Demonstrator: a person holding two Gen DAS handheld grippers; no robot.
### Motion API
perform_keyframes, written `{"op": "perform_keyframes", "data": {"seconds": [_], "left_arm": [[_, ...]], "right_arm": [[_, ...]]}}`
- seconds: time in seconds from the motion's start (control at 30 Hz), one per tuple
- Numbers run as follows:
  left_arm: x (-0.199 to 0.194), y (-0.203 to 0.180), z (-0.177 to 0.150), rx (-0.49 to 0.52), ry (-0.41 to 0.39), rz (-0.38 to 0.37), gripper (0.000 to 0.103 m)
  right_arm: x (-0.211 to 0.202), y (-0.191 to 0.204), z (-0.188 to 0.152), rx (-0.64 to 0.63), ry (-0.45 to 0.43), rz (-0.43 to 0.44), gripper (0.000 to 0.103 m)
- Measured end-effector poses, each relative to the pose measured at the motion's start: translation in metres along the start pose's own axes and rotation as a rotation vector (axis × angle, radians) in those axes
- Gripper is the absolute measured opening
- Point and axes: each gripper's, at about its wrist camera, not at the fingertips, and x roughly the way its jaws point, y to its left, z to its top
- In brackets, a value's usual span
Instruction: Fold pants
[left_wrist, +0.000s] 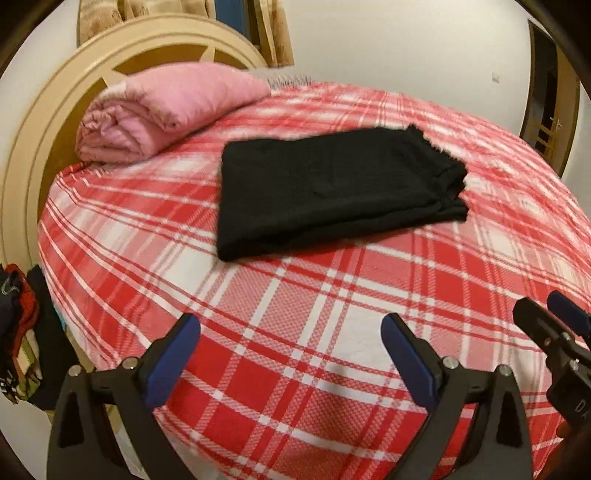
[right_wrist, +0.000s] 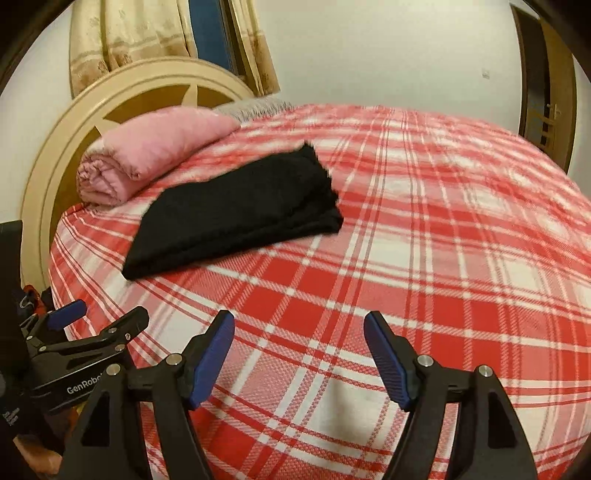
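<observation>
My black pants (left_wrist: 332, 188) lie folded into a compact rectangle on the plaid bed (left_wrist: 332, 350), near a rolled pink blanket (left_wrist: 162, 107). My left claw (left_wrist: 291, 350) and right claw (right_wrist: 299, 350) hover spread, gripping nothing. Folding looks finished; at most, a final tidy remains.

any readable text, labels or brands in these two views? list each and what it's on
"GenRobot", last letter cut off by the right gripper: side of the left gripper, right wrist view.
"D", partial: body of the right gripper, left wrist view.
Small white print at the right wrist view's left edge: too blurred.
Nothing on the black pants.
</observation>
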Motion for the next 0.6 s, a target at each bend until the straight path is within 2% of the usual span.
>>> {"op": "perform_keyframes", "data": {"seconds": [0.2, 0.3, 0.4, 0.6], "left_arm": [[-0.039, 0.007, 0.004, -0.013, -0.114, -0.016, 0.103], [-0.057, 0.012, 0.005, -0.032, -0.153, -0.042, 0.103], [-0.072, 0.019, 0.007, -0.055, -0.199, -0.033, 0.103], [-0.097, 0.027, 0.01, -0.056, -0.257, -0.025, 0.103]], "right_arm": [[-0.037, 0.007, 0.007, -0.005, -0.103, -0.008, 0.074], [-0.062, 0.013, 0.01, -0.012, -0.182, -0.014, 0.074], [-0.088, 0.02, 0.011, -0.023, -0.27, -0.021, 0.075], [-0.135, 0.028, 0.013, -0.02, -0.418, -0.019, 0.084]]}}
